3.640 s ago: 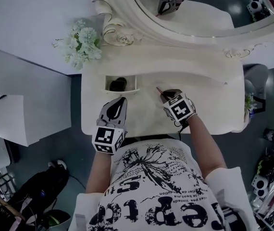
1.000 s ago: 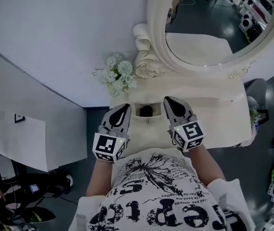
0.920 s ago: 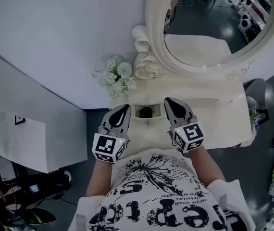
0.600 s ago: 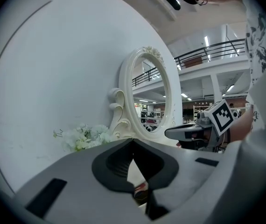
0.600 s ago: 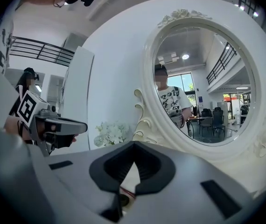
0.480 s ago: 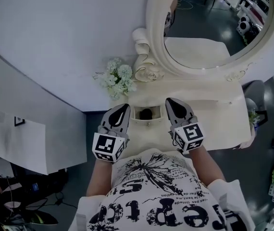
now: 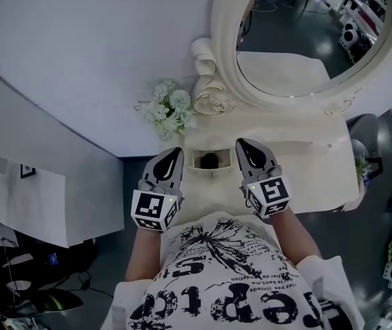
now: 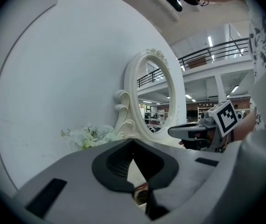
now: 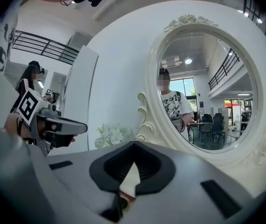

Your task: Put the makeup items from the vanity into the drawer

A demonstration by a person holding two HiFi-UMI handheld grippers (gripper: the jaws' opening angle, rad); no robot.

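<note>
Drawer (image 7: 212, 173) open, dark item (image 7: 210, 160) inside — centre frame, between left gripper (image 7: 172, 154) and right gripper (image 7: 245, 146); both jaws closed, empty. White bench (image 7: 309, 163); mirror (image 7: 306, 26) upper right — flowers (image 7: 168, 108) left.

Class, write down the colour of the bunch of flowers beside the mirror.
The flowers are white, best seen in the head view.

**A home-style set inside a big hall**

A white vanity (image 7: 306, 167) with an oval mirror (image 7: 306, 40) and flowers (image 7: 167, 108) is standing against a bare partition wall (image 7: 79, 60), like a bedroom corner. Around it a large hall is showing. A railing (image 8: 212, 50) is running along an upper gallery, strip lights (image 8: 210, 41) are glowing overhead, chairs (image 9: 212, 122) are reflecting in the mirror, and gear (image 7: 51, 301) is lying on the grey floor (image 7: 124, 184).
</note>
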